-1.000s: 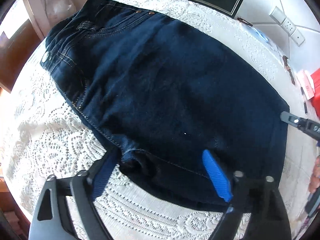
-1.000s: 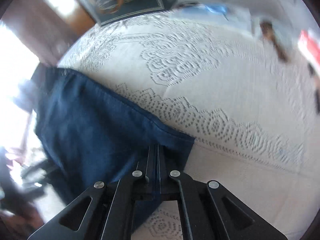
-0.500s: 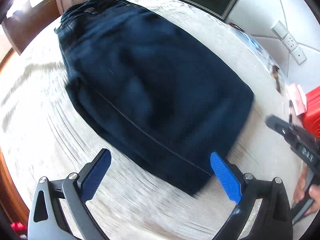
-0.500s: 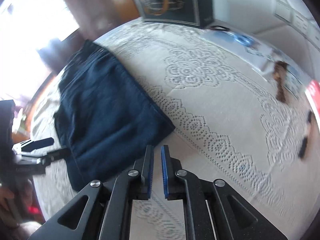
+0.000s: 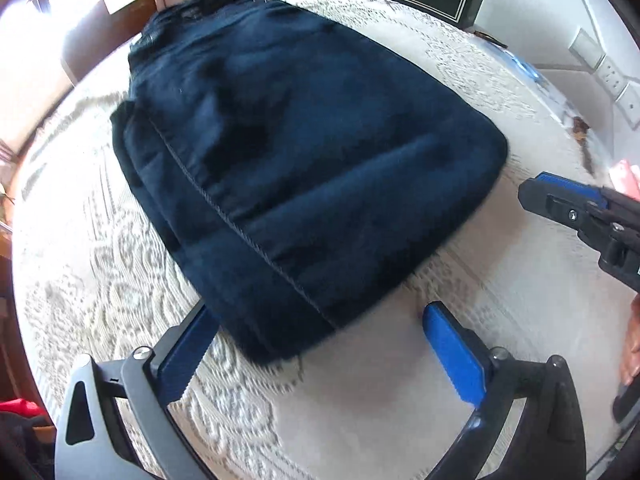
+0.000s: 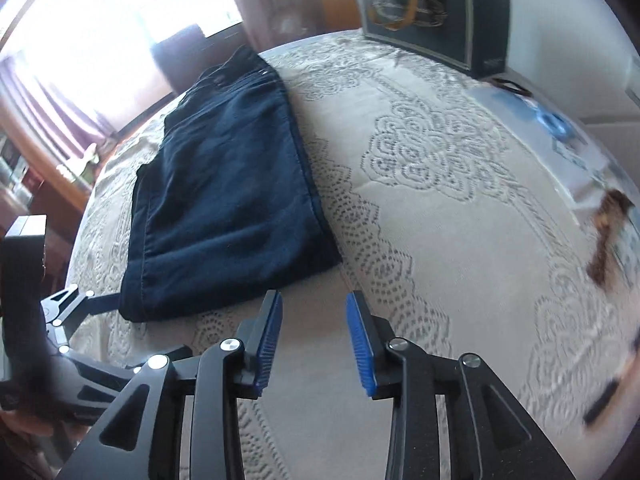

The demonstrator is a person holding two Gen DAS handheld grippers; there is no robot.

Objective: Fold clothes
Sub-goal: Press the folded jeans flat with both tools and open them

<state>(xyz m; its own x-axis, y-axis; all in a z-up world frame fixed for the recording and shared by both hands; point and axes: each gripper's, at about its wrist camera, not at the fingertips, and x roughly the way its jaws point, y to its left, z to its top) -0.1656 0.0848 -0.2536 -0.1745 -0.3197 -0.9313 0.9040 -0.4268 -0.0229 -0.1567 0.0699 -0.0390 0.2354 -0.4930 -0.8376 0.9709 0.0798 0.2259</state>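
Beyond the parted right claw [image 6: 314,344], folded jeans [image 6: 228,200] lie untouched.

dark navy jeans [image 5: 304,152] are lying on a cream lace-patterned tablecloth [image 5: 400,408]; blue pads [image 6: 362,346] are lining black gripper fingers.

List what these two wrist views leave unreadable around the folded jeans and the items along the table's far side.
- Folded jeans, left wrist view: inner layers hidden under the top layer; waistband detail lost to motion blur.
- Dark box, right wrist view: lettering blurred; in the left view its top is cut off by the edge.
- Brown object, right wrist view: smeared, identity unclear.
- Right hand-held gripper, left wrist view: cut off by the right edge, its opening unseen.
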